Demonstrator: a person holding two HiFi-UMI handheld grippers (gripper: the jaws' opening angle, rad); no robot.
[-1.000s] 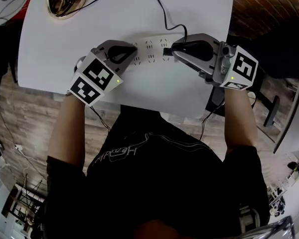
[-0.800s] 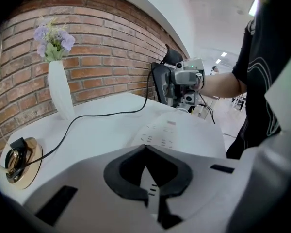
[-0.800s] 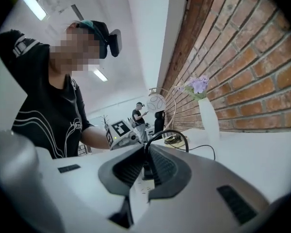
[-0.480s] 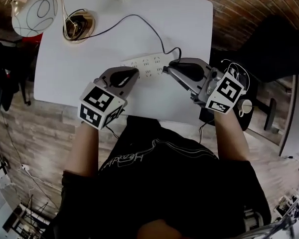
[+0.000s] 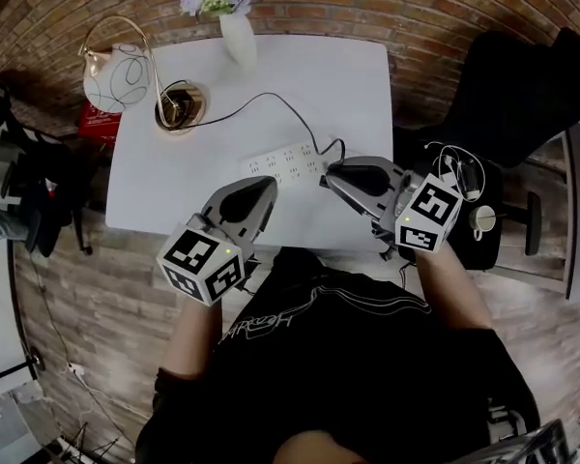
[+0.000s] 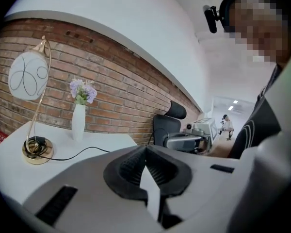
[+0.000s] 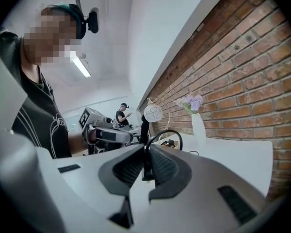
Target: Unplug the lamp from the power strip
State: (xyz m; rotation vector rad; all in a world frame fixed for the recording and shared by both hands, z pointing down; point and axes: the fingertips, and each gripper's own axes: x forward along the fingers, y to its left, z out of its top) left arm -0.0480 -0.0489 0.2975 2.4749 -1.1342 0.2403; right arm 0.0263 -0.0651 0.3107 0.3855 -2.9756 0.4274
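A white power strip [image 5: 288,160] lies on the white table [image 5: 309,75] near its front edge. The lamp [image 5: 116,75], a white globe on a gold base [image 5: 179,107], stands at the back left. Its black cord [image 5: 261,102] runs across the table to my right gripper [image 5: 326,175]. In the right gripper view that gripper [image 7: 146,154] is shut on the black plug [image 7: 146,168], held in the air with the cord [image 7: 165,132] looping up from it. My left gripper [image 5: 268,183] hovers left of it, shut with nothing between its jaws [image 6: 145,149].
A white vase of lilac flowers [image 5: 234,17] stands at the table's back edge against a brick wall. A black office chair [image 5: 507,104] is right of the table. A person's legs show at the far left [image 5: 5,225]. Another person stands far off [image 7: 121,115].
The head view has pulled back and shows the whole table. Both grippers have lifted away from the power strip, the right one still shut on the plug.
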